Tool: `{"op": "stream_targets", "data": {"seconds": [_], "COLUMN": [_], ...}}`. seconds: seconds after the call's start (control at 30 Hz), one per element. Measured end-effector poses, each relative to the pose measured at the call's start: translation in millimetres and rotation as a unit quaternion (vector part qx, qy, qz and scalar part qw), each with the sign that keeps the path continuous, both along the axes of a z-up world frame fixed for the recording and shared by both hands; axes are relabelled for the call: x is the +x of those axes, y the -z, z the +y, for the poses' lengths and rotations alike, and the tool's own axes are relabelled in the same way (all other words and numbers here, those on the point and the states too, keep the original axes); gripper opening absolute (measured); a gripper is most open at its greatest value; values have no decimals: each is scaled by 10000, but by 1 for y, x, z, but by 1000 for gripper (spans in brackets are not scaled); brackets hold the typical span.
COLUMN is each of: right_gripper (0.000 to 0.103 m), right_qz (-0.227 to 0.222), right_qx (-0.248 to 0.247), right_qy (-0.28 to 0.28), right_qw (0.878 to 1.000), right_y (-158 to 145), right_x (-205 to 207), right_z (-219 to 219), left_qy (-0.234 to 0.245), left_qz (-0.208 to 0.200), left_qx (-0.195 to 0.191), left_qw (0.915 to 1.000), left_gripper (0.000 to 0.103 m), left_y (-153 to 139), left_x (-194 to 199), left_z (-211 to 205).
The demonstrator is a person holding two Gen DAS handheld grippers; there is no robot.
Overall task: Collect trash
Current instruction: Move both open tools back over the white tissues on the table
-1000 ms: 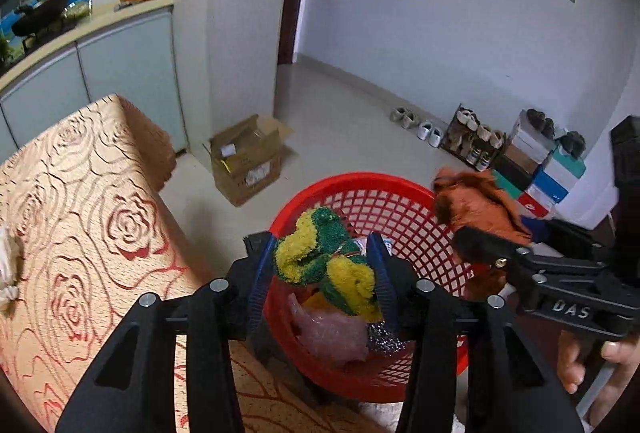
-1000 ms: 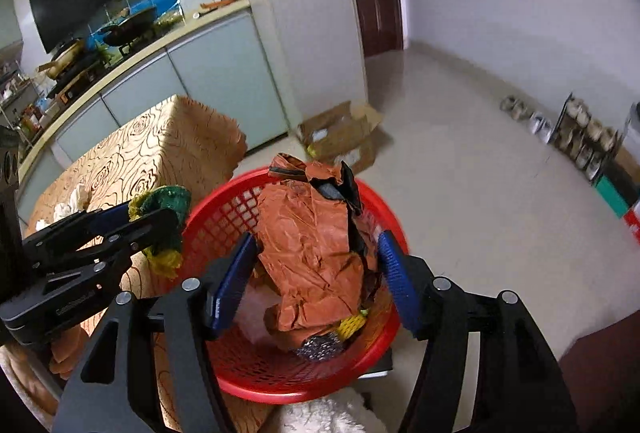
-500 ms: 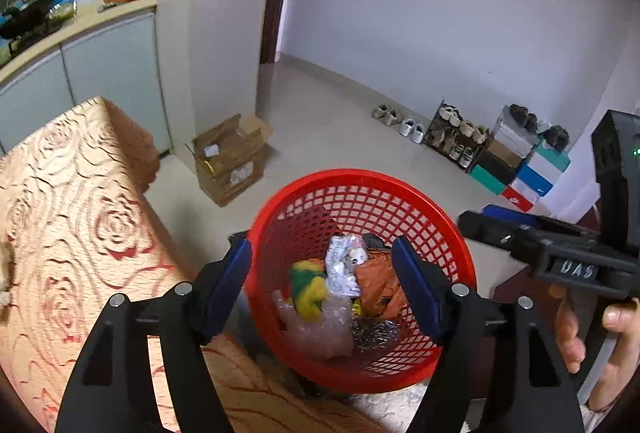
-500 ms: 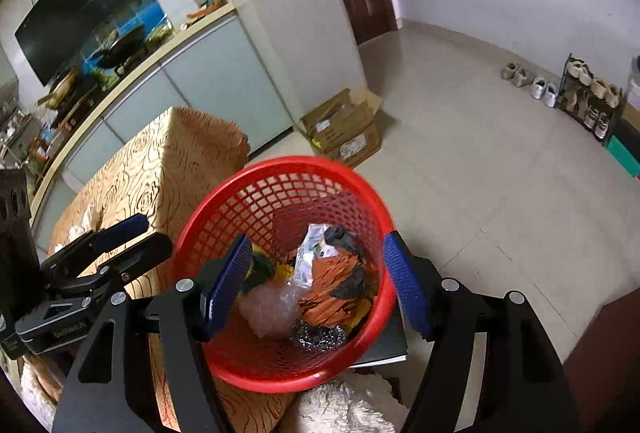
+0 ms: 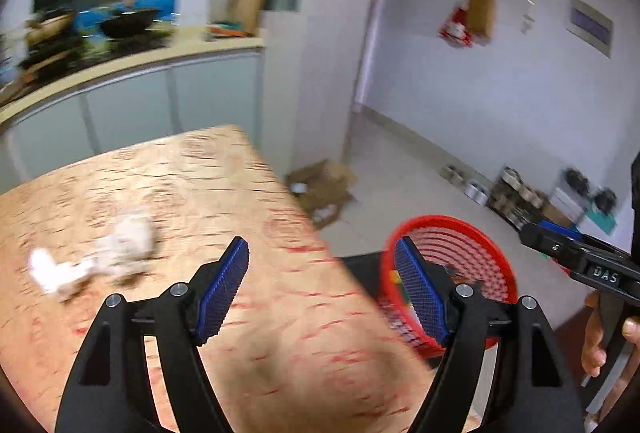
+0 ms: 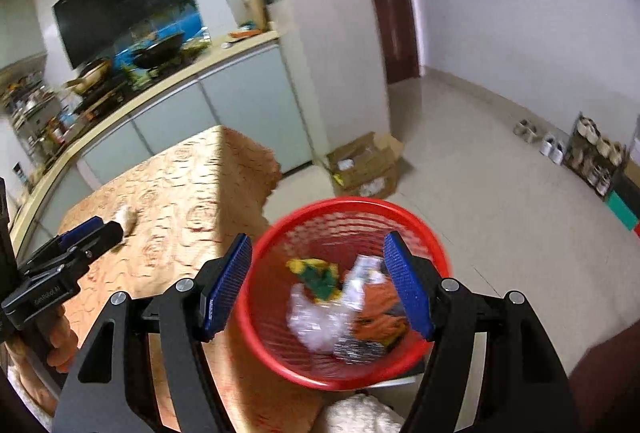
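Observation:
A red mesh basket (image 6: 436,245) stands beside the table and holds a yellow-green sponge (image 6: 316,271), clear plastic wrap (image 6: 316,325), an orange wrapper (image 6: 376,309) and foil. My right gripper (image 6: 318,287) hangs open and empty above it. My left gripper (image 5: 320,287) is open and empty over the table's right edge, with the basket (image 5: 480,233) to its right. Crumpled white tissues (image 5: 120,241) lie on the table (image 5: 200,173), ahead and left of the left gripper; they show small in the right wrist view (image 6: 127,217).
The table wears a gold cloth with red roses (image 6: 180,193). An open cardboard box (image 6: 364,165) sits on the floor beyond the basket. A kitchen counter (image 5: 132,65) runs behind the table. Shoes and a shoe rack (image 6: 592,153) line the far wall.
Both grippers opened and dropped the sponge and the orange wrapper into the basket. The left gripper then swung left, from over the basket toward the table and the tissues.

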State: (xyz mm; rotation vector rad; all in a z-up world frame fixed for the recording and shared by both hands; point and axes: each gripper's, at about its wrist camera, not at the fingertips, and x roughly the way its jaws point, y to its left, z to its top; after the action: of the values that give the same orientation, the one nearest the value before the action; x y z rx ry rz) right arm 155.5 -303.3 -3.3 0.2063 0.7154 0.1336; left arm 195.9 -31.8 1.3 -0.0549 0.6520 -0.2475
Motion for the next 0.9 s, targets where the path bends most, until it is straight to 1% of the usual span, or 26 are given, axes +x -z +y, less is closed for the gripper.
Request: {"op": "stream_targets", "data": {"seconds": [0.13, 0.23, 0.3, 0.33, 0.4, 0.47, 0.53, 0.6, 0.8, 0.9], "right_gripper": [68, 71, 73, 73, 73, 73, 73, 73, 73, 73], "right_qz": [-83, -134, -156, -155, -150, -116, -42, 25, 227, 296], "right_qx": [-21, -39, -67, -79, -119, -147, -142, -137, -287, -310], "right_qy": [-360, -647, -833, -948, -1137, -1275, -1416, -1525, -1814, -1862], "right_qw": [9993, 9978, 9964, 9953, 9933, 9917, 9898, 9882, 9827, 9816], "right_y": [-7, -10, -11, -11, -11, -9, -5, -2, 12, 18], "right_x": [2, 2, 3, 5, 8, 12, 20, 27, 59, 71], "right_z": [39, 71, 94, 107, 129, 148, 169, 185, 235, 250], "left_qy": [-682, -1241, -1642, -1896, -2235, -2556, -2721, -2770, -2691, -2629], "left_qz": [-84, -45, 23, 89, 227, 406, 563, 664, 984, 1088], "left_qx": [54, 69, 77, 70, 56, -58, -212, -303, -412, -486], "left_qw": [9976, 9922, 9864, 9818, 9744, 9659, 9604, 9581, 9572, 9574], "left_gripper": [77, 77, 77, 77, 77, 77, 77, 77, 77, 77], "left_y": [-6, -6, -5, -3, 2, 9, 17, 24, 47, 57], "left_x": [-14, -22, -25, -26, -29, -26, -21, -15, 15, 27], "left_z": [51, 95, 126, 145, 171, 197, 215, 226, 237, 239]}}
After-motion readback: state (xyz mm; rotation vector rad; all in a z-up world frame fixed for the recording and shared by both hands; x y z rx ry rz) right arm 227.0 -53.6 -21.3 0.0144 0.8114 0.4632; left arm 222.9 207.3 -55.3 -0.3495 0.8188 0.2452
